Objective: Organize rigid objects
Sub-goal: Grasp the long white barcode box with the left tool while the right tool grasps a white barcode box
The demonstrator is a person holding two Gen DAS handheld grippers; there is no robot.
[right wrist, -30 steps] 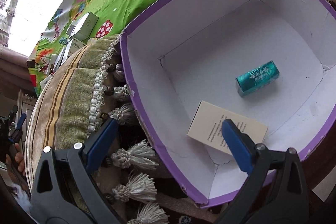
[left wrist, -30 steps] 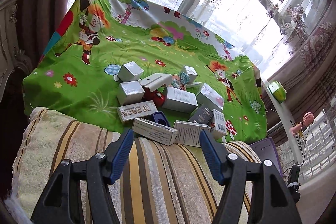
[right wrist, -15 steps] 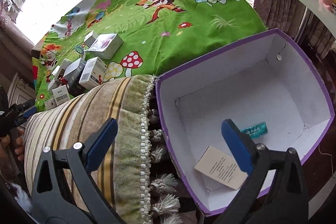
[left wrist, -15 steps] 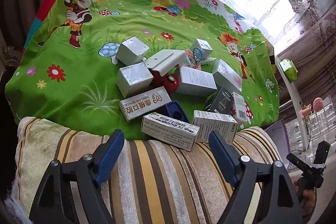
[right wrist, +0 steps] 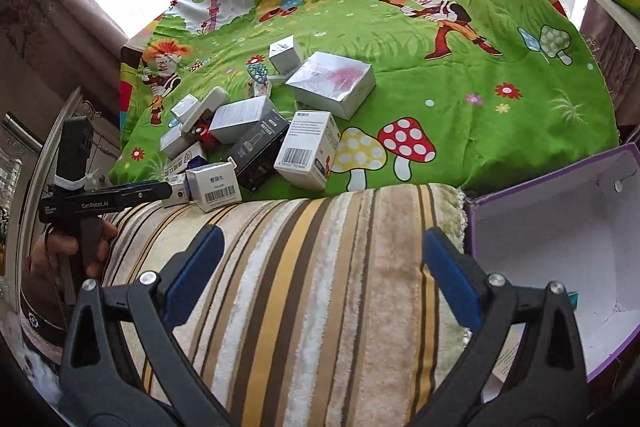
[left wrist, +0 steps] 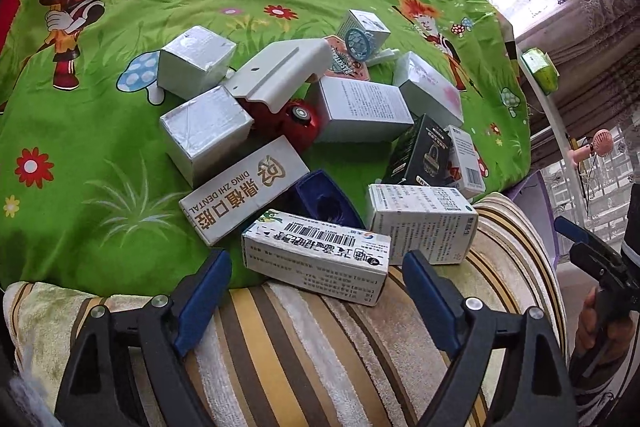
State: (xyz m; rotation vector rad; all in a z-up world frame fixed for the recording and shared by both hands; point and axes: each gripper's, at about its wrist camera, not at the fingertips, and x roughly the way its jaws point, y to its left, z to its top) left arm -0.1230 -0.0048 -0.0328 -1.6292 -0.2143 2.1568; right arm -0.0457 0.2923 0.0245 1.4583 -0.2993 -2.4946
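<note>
Right gripper (right wrist: 318,269) has swung off the purple box (right wrist: 560,187) since a second ago and is now over the striped cushion (right wrist: 320,267); the box sits at the right edge of its view, white inside, with a card partly visible near the bottom behind the finger. Left gripper (left wrist: 316,287) has dropped closer to the pile; the boxes fill more of its view than before.

Left jaws opening, fingers spread wide, nothing between the pads. The barcode box (left wrist: 316,253) lies just ahead of the tips, half on the cushion edge, half on the green sheet (left wrist: 80,147). No contact.

Right fingers spread wide, empty, only cushion under them.

Pile on the sheet, all close or touching: dental box (left wrist: 244,189) left of the barcode box, blue tray (left wrist: 324,199) between them, white label box (left wrist: 420,223) to the right, black box (left wrist: 424,153) behind that, two silver cubes (left wrist: 204,131) further left, red toy (left wrist: 296,121) under a white bracket (left wrist: 280,73).

Each gripper shows in the other's view, a hand (right wrist: 68,255) on the left one's grip.
</note>
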